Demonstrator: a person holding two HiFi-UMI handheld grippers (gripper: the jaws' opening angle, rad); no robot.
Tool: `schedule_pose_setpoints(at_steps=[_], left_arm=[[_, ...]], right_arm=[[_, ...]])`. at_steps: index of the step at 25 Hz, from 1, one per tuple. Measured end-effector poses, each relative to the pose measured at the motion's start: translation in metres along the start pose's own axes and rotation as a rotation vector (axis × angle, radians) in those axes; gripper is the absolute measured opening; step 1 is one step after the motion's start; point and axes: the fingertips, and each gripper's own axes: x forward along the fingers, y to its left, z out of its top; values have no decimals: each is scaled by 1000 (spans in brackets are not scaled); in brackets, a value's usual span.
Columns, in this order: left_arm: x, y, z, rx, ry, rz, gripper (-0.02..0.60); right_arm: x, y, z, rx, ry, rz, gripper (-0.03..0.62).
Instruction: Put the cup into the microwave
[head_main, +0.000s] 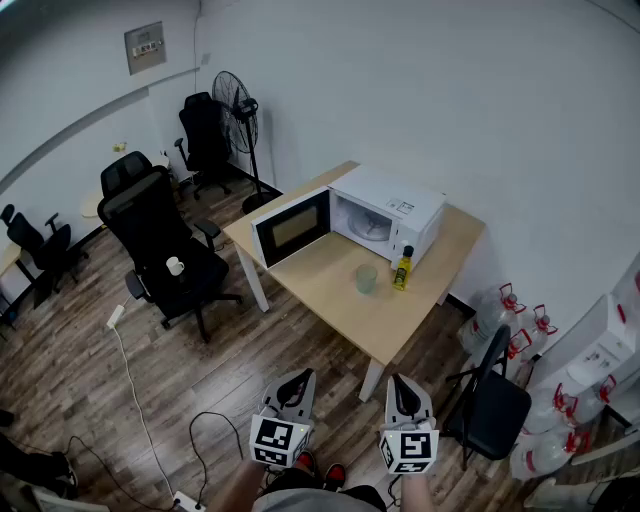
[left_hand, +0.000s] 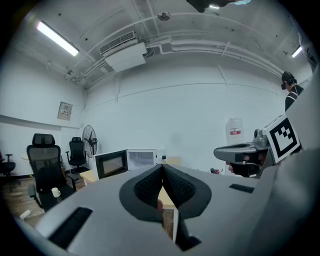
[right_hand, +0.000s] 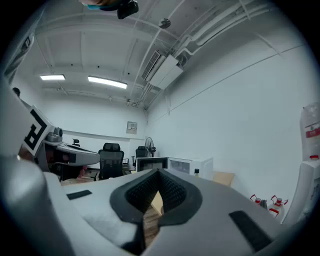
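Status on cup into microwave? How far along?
Done: the microwave door stands open. In hand: nothing. The left tongs and right tongs are both shut and empty, well short of the table. Left: the whole cup move. It sits on the table in front of the open microwave, beside a yellow bottle, so reach, grasp and place inside.
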Motion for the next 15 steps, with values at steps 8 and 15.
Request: schedule_pose_setpoints(at_steps=[8,15], left_arm=[[5,4,-3,-1,2,9,23],[7,11,0,5,4,28,23]], right_arm=[[5,-1,-2,15,1,8,17],[14,0,0,15,-6,28,17]])
